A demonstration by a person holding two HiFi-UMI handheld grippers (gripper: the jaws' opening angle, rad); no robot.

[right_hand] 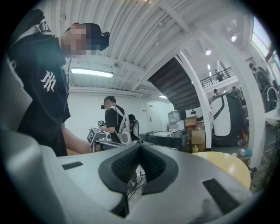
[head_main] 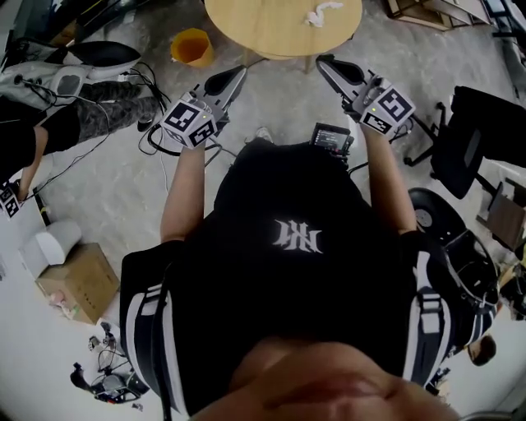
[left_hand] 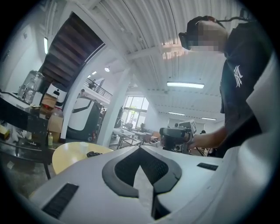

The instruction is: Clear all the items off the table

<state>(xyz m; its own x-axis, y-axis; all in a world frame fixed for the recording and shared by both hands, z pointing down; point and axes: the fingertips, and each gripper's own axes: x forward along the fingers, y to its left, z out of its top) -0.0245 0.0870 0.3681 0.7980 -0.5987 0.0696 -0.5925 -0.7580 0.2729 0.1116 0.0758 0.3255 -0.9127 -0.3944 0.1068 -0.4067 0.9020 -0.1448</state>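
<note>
Tissue (head_main: pixel 322 13), white and crumpled, lies on the round wooden table (head_main: pixel 246 25) at the top of the head view, ahead of both tongs. The left gripper (head_main: pixel 238 72) and the right gripper (head_main: pixel 322 61) are held out over the grey floor, tips toward the table's near rim. An orange bucket (head_main: pixel 191 46) stands on the floor just beside the table's left edge. A black office chair (head_main: pixel 460 148) is off to the right, and cables (head_main: pixel 156 140) trail at the left.

In the left gripper view the jaws are clenched tip to tip with nothing between them. The table shows beyond them at the left, with a small dark object (left_hand: pixel 93 154) on it. A cluttered dark desk (left_hand: pixel 22 120) stands further left.

In the right gripper view the jaws are likewise pressed together and empty. The table's edge shows at the right. Another person (right_hand: pixel 116 122) wearing a backpack stands in the background beside a dark counter (right_hand: pixel 168 138).
</note>
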